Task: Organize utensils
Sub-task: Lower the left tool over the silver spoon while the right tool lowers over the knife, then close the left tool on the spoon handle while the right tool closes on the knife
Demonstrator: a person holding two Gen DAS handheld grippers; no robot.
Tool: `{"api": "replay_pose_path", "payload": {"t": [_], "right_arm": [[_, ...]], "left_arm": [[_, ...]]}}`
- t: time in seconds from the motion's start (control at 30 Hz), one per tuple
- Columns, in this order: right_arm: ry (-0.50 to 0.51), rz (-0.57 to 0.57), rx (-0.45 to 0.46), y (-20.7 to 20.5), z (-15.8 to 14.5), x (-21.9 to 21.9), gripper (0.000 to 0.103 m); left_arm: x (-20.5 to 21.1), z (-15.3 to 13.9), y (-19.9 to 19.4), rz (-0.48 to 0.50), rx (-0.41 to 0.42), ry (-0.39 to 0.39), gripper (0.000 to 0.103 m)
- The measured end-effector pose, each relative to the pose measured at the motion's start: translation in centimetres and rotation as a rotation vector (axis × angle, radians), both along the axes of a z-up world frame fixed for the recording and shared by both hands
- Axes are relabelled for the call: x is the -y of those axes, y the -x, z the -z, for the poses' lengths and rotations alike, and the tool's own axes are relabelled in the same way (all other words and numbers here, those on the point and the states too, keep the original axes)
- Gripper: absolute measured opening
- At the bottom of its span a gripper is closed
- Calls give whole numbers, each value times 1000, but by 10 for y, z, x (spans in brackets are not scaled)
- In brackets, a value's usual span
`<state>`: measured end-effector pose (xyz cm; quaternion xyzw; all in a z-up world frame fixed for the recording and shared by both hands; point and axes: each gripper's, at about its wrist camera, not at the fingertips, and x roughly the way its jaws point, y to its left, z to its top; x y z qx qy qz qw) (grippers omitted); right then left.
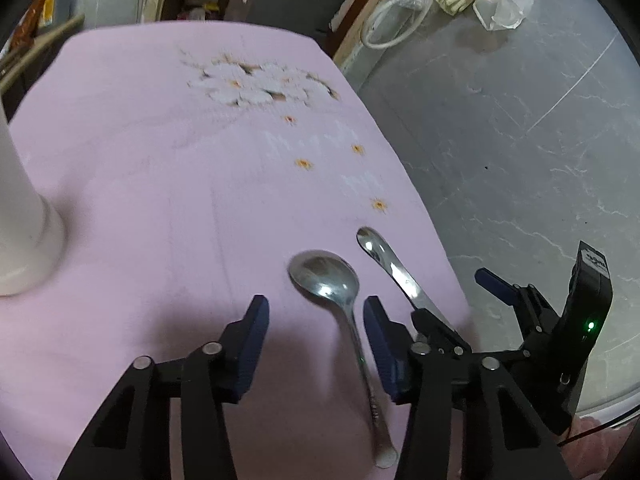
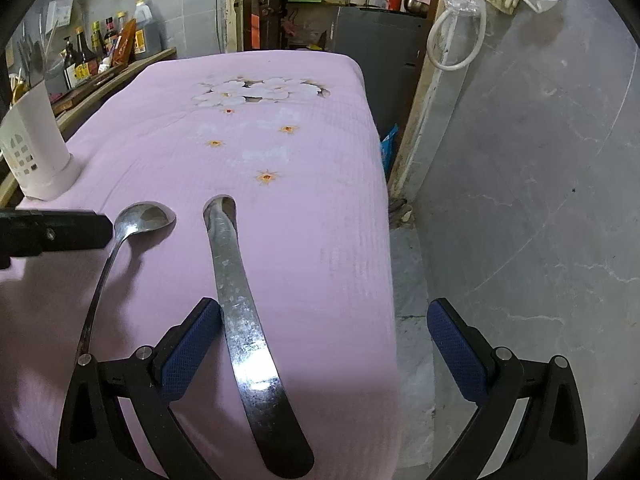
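Two steel spoons lie on the pink flowered tablecloth [image 1: 160, 160]. The round-bowled spoon [image 1: 326, 276] lies between the fingers of my open left gripper [image 1: 316, 320], its handle close to the right finger. The flat-handled spoon [image 2: 240, 320] lies between the fingers of my open right gripper [image 2: 324, 328], next to the left finger [image 2: 192, 340]. The flat-handled spoon [image 1: 384, 260] also shows in the left wrist view. The round-bowled spoon [image 2: 136, 220] also shows in the right wrist view. A white utensil holder [image 2: 36, 148] stands at the table's left side, and its base [image 1: 20, 220] shows in the left wrist view.
The table's right edge [image 2: 380, 200] drops to a grey marble floor [image 2: 540, 200]. Bottles [image 2: 100, 48] stand on a shelf at the back left. A dark cabinet [image 2: 376, 40] stands behind the table. The right gripper [image 1: 520, 312] shows at the right in the left wrist view.
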<state>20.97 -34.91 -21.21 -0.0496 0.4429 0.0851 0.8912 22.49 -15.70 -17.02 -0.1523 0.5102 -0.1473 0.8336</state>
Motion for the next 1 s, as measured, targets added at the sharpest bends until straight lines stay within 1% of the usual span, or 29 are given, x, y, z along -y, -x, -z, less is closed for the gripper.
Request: {"api": "replay_pose_path", "payload": {"t": [0.13,0.2,0.23,0.3,0.37,0.43,0.5,0.53,0.57,0.6,0.73,0.8,0.83,0.97,1.0], "right_arm": [[-52,-27,14,-4,-4,4,99],[-76,-40,9,-7,-5,5,93],[-84,-43,5,-7,-4,5,91],[-105,-60,-8,-12,-2,5,84],[-118,-76,-17,-15,-1,4,81],[-126,-93,-23,-20,0,2,77],[-131,-113,-27,-25,0,-2,68],[-133,-120,-29,-25,0,-3,66],[-135,-130,-29,-27,0,-5,62],[-135,-144,-26,-29,-1,-7,59],[-142,-187,-22,-36,-5,-14,53],[-147,-221,-26,-41,-6,-19,46],[-146,-231,-29,-42,-7,-20,45],[-129,-293,-69,-49,-2,-35,34],[-118,-309,-84,-50,0,-41,34]], "left_arm": [[6,6,-5,11,-28,1,34],[7,7,-9,11,-31,4,32],[7,7,-10,10,-31,6,30],[7,7,-11,12,-30,11,25],[7,8,-14,17,-36,29,16],[8,9,-16,18,-44,45,13],[8,8,-16,11,-38,44,10],[7,6,-16,-1,-31,37,8],[6,5,-15,-7,-28,34,7],[4,4,-14,-16,-26,30,6],[-11,0,-14,-63,-25,9,6],[-17,-1,-15,-81,-27,6,6],[-22,-1,-14,-96,-27,6,6],[-30,-3,-15,-128,-25,11,6],[-31,-2,-15,-132,-25,11,6]]}}
